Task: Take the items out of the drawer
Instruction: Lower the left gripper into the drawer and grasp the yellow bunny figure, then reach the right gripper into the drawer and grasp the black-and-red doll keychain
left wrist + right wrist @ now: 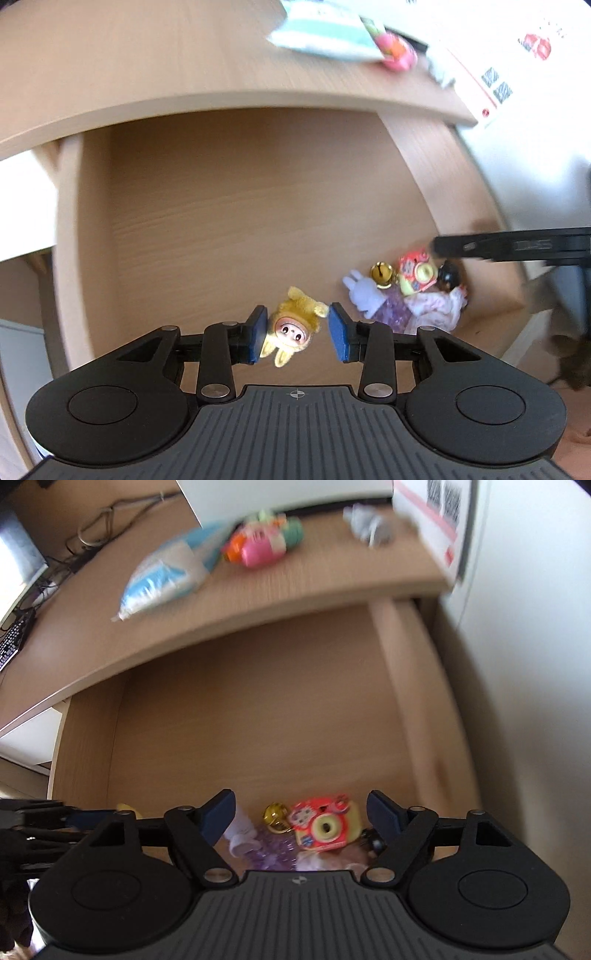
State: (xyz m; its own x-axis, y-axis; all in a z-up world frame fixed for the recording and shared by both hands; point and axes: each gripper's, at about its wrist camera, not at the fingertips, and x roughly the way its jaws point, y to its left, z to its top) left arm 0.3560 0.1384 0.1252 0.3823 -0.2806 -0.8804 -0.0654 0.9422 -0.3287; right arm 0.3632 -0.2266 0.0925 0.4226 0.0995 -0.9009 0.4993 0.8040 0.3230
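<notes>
Light wood fills both views: an open drawer (229, 221) is seen from above, pulled out under a desk top (147, 66) of the same wood. On the desk, well beyond the fingers, a blue-and-white packet (162, 578), a pink and orange toy (258, 548) and a grey soft thing (369, 524) are blurred. The left gripper (295, 334) is held over the drawer floor with its blue pads (338, 332) parted around a small yellow plush doll (291, 328); the left pad seems to touch the doll, while a narrow gap is seen at the right pad, so a firm pinch cannot be told. To the right of those fingers a heap is seen in the drawer's near right corner: a white rabbit figure (364, 295), a gold bell (382, 273), a red and yellow toy camera (417, 271) and a purple crinkled bag (391, 314). The right gripper (301, 814) is held above this heap, its fingers spread wide with nothing pinched; the toy camera and bell are seen between them.
</notes>
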